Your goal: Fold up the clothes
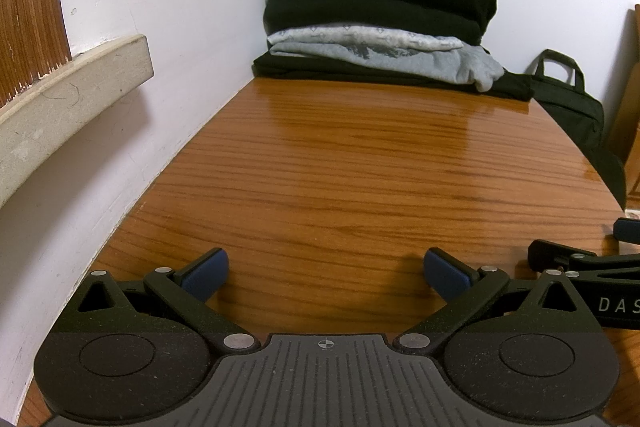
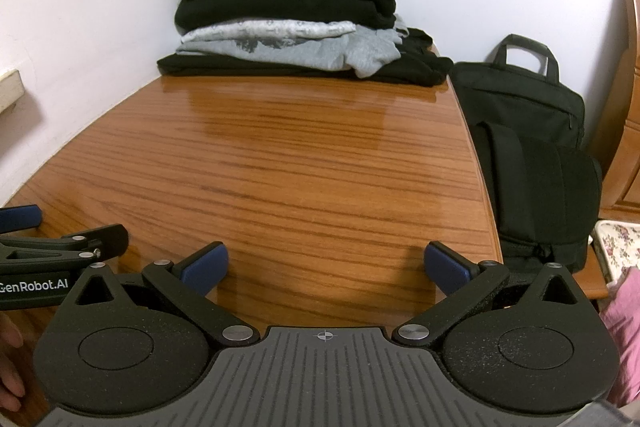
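Observation:
A stack of folded clothes [image 1: 376,11] [image 2: 288,3] sits at the far end of the wooden table [image 1: 340,167] [image 2: 280,167], in the corner against the walls. It mixes black, grey and white patterned garments. My left gripper [image 1: 326,273] hovers open over the near part of the table, with nothing between its blue pads. My right gripper [image 2: 326,267] is also open and holds nothing. Each gripper shows at the edge of the other's view: the right gripper [image 1: 580,247] in the left wrist view, the left gripper [image 2: 52,231] in the right wrist view.
A black bag [image 2: 532,155] [image 1: 576,111] stands against the table's right side. A white wall with a ledge [image 1: 72,95] runs along the left. Wooden furniture [image 2: 628,131] and a floral cloth [image 2: 616,243] lie at the right. A hand [image 2: 12,367] and a pink sleeve [image 2: 624,331] show at the edges.

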Demonstrator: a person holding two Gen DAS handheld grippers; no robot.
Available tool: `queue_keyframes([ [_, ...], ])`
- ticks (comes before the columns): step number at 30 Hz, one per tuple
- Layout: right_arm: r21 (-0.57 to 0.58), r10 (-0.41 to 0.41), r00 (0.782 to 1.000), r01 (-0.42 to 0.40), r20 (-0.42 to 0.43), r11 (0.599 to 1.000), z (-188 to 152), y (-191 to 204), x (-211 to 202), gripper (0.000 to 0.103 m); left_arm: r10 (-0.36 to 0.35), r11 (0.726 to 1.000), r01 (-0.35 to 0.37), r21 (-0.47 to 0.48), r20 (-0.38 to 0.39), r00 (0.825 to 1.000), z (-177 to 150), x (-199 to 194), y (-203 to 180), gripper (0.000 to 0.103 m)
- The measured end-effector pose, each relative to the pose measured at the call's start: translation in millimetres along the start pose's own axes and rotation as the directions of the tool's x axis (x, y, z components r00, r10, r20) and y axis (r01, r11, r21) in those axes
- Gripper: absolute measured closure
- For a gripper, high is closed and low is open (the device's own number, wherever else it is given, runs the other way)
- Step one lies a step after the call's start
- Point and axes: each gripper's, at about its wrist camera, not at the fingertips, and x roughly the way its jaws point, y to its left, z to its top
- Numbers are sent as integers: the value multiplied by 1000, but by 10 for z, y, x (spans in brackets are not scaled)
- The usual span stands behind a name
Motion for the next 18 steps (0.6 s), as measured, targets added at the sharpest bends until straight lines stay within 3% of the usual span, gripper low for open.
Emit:
queue_keyframes([
  [18,4,-1,1000,1,-6,1000,9,2,-3,0,1,1000,-1,-1,1,1000,4,-3,-1,0],
])
